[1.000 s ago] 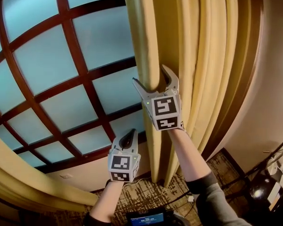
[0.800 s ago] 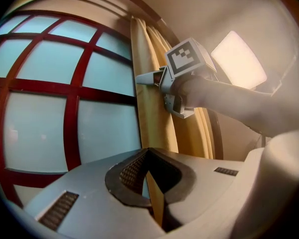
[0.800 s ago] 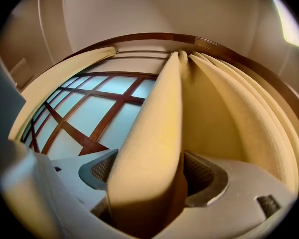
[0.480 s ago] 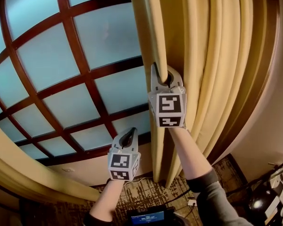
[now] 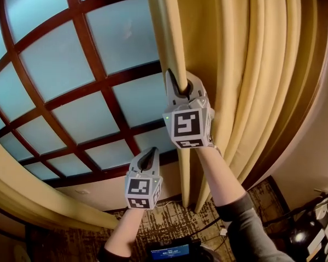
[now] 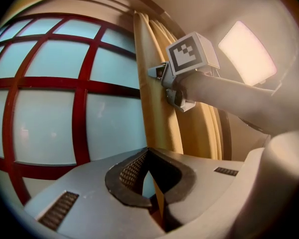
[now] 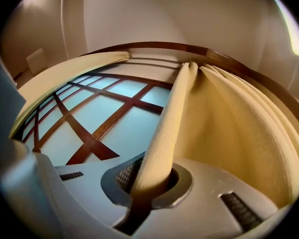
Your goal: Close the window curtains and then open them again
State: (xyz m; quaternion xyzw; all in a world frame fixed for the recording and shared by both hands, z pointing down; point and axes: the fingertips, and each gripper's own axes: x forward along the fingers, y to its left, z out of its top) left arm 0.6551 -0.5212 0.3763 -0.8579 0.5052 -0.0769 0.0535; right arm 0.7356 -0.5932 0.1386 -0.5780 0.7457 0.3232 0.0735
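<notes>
Head view: my right claw (image 5: 180,85) is raised against the right curtain (image 5: 240,64), clamped on the curtain's leading fold at the edge beside the window (image 5: 65,64). Its jaws have just been closing, and that fold is pinched between them. The rest of the yellow cloth hangs gathered in deep pleats to the right of the claw. My left claw (image 5: 149,158) sits lower and to the left, in front of the bottom of the glass, its jaws together on nothing. The other curtain (image 5: 38,201) sweeps across the bottom left corner, well apart from both claws. Patterned carpet (image 5: 169,222) shows below my forearms.

Left gripper view: my left claw (image 6: 148,179) has its tips together; only glass and a strip of yellow cloth far behind show through the gap between its pads. Up ahead, my right claw (image 6: 159,74) grips the front edge of the right curtain (image 6: 157,126), just beside the red-brown bars of the window (image 6: 50,93).

Right gripper view: my right claw (image 7: 148,183) is squeezed on the fold of the right curtain (image 7: 164,128), which rises from between the pads to the curved rail. The pleats (image 7: 234,133) bunch to the right, the window (image 7: 104,113) lies bare to the left, and the other curtain (image 7: 65,68) hangs at its far side.
</notes>
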